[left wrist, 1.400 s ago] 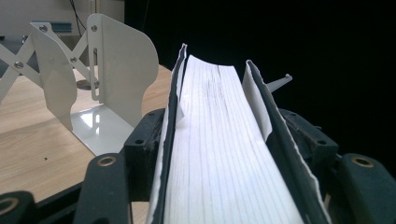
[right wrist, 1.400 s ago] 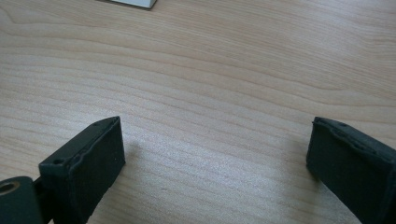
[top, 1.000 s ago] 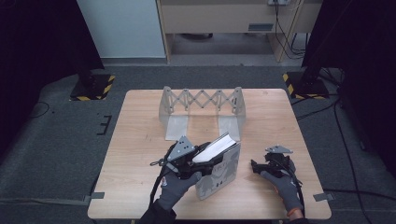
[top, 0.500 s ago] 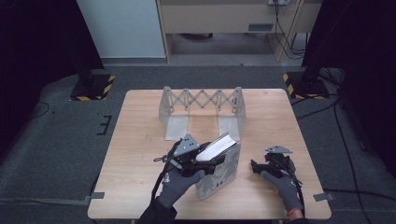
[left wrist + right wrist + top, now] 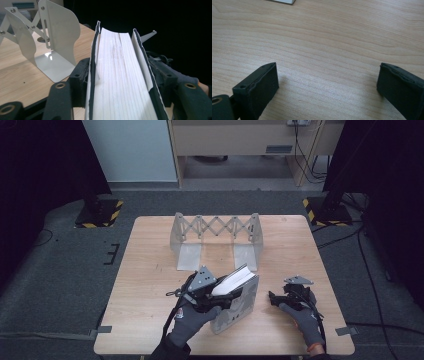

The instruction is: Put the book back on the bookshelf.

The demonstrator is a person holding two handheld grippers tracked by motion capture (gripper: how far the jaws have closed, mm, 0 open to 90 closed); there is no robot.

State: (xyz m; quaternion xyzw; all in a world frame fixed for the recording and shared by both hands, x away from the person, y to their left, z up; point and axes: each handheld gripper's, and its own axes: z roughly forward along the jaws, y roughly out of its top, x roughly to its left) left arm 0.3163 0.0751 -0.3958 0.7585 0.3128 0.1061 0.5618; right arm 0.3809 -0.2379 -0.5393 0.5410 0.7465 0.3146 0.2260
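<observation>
The left gripper [image 5: 212, 296] has its jaws clamped on a book [image 5: 235, 292], lower centre of frame. The right gripper [image 5: 289, 298] idles, jaws wide. Next, probably, carry it to the rack [image 5: 216, 236] above.

- From the high view we see the worktop [image 5: 150, 270] evenly lit from above, while the floor and corners around it sink into near black.
- We find the high view soft and low in detail, with faint shadows.
- In the left gripper view a bright glare patch sits on the bookend's [image 5: 53, 65] glossy base, and the background is black.
- In the right gripper view the wood grain is sharp, and the claw [image 5: 328, 82] casts soft shadows.
</observation>
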